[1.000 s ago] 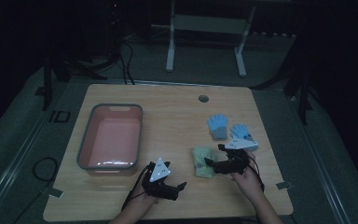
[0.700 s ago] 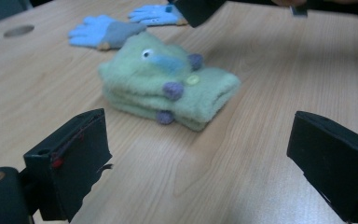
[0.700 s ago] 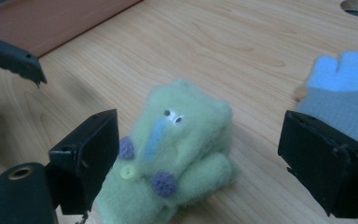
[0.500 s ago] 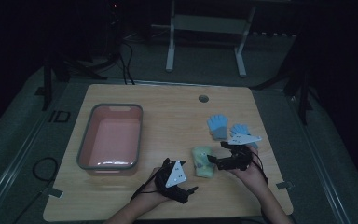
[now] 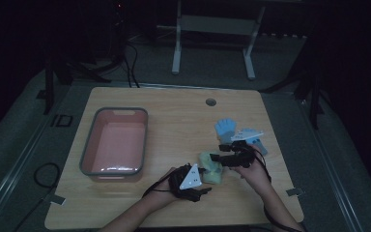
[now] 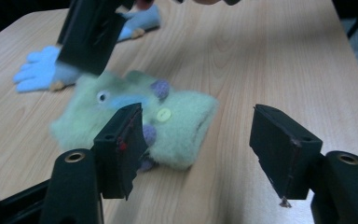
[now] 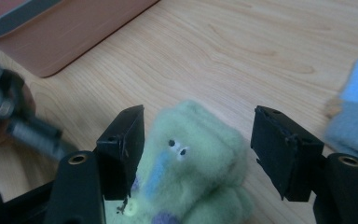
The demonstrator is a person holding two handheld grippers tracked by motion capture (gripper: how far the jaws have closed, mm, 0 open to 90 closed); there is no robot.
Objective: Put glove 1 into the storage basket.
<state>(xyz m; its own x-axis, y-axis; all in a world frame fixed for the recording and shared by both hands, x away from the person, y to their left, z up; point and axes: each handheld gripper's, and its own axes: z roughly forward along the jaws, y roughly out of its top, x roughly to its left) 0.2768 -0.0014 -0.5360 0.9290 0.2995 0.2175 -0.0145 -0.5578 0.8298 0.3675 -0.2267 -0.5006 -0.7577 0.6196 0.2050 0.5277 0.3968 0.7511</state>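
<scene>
A fuzzy green glove (image 5: 210, 167) with small eyes, a blue stripe and a yellow button lies on the wooden table (image 5: 174, 121) near its front. My left gripper (image 5: 204, 189) is open just in front of the green glove (image 6: 140, 116), one jaw at its cuff edge. My right gripper (image 5: 214, 158) is open too, and the green glove (image 7: 191, 163) sits between its jaws. A light blue glove (image 5: 225, 128) lies behind, and a second blue glove (image 5: 258, 143) is partly hidden under the right gripper's plate.
A pink tub (image 5: 114, 144) with a grey rim stands at the table's left. There is a small round hole (image 5: 210, 102) near the table's far edge. A white stand (image 5: 212, 34) and cables are on the floor beyond.
My left gripper has moved right, up to the green glove. My right gripper has shifted left, over the glove's other side.
</scene>
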